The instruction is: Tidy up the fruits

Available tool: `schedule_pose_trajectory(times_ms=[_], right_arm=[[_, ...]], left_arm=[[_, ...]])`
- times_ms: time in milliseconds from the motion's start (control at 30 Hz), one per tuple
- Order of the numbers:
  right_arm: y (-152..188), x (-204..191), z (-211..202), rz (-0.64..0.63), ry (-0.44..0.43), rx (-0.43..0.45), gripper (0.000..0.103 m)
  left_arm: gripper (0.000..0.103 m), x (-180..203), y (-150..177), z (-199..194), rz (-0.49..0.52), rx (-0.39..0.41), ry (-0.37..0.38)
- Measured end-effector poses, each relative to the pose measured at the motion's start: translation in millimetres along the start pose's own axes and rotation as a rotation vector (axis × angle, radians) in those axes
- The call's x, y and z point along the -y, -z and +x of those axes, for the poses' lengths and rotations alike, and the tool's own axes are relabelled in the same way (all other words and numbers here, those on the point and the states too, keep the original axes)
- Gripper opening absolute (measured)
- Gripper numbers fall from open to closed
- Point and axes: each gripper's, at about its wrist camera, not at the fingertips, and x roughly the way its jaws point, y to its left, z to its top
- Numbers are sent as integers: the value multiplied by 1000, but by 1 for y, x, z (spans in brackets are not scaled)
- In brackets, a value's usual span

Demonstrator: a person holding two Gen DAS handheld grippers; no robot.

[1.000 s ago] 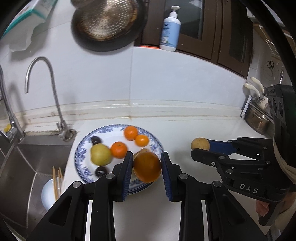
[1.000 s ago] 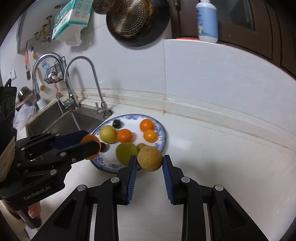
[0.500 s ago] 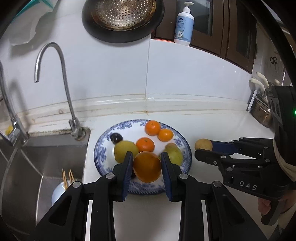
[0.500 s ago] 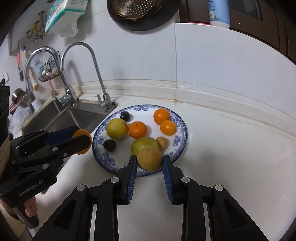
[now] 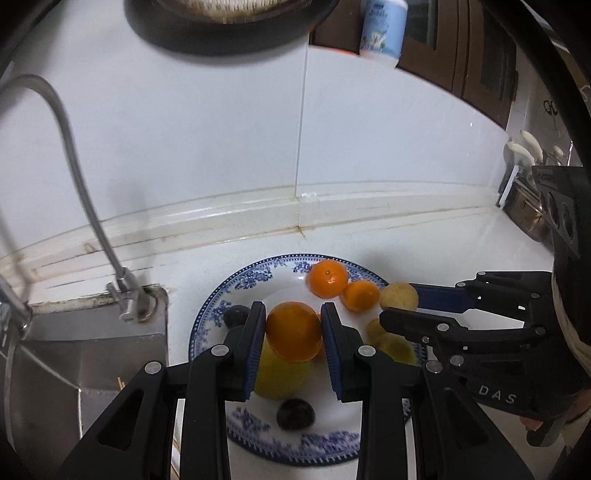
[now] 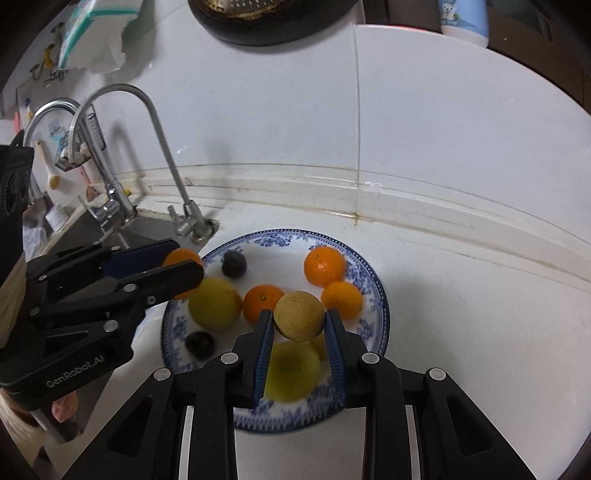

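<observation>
- A curved chrome faucet [image 6: 147,147] rises at the edge of a steel sink [image 5: 85,354], with a second tap [image 6: 55,110] just behind it.
- A dark round strainer pan [image 6: 273,18] hangs on the white tiled wall [image 6: 424,129].
- A white pump bottle [image 5: 382,31] stands on the ledge before dark wooden cabinets [image 5: 476,62].
- A tissue pack [image 6: 98,33] is mounted high on the wall at left.
- A wire rack [image 6: 74,147] hangs beside the taps.
- A metal pot [image 5: 528,218] sits at the white counter's [image 6: 480,332] far right.
</observation>
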Motion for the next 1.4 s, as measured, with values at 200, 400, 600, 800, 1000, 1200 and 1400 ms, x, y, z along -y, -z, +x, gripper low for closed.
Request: schedule_pose_trajectory(times_ms=[200, 400, 600, 800, 1000, 1200, 1400], right_arm=[[-6, 3, 22, 3, 18, -48, 29], [-8, 5, 32, 8, 28, -64, 29], [-10, 8, 26, 9, 39, -42, 41], [-3, 8, 1, -1, 64, -4, 41], [13, 12, -41, 7, 100, 51, 51], [45, 23, -96, 49, 142, 105, 63], [79, 34, -144, 73, 199, 140, 72]], left_arm=[[30, -8, -7, 30, 10, -61, 17], [31, -9, -9, 44, 28, -90, 24], [36, -4, -8, 34, 32, -70, 4], [36, 9, -5, 4, 21, -36, -40], [46, 35, 8, -39, 19, 23, -60], [59, 74, 29, -75, 1, 56, -96], [70, 111, 51, -110, -30, 93, -150]])
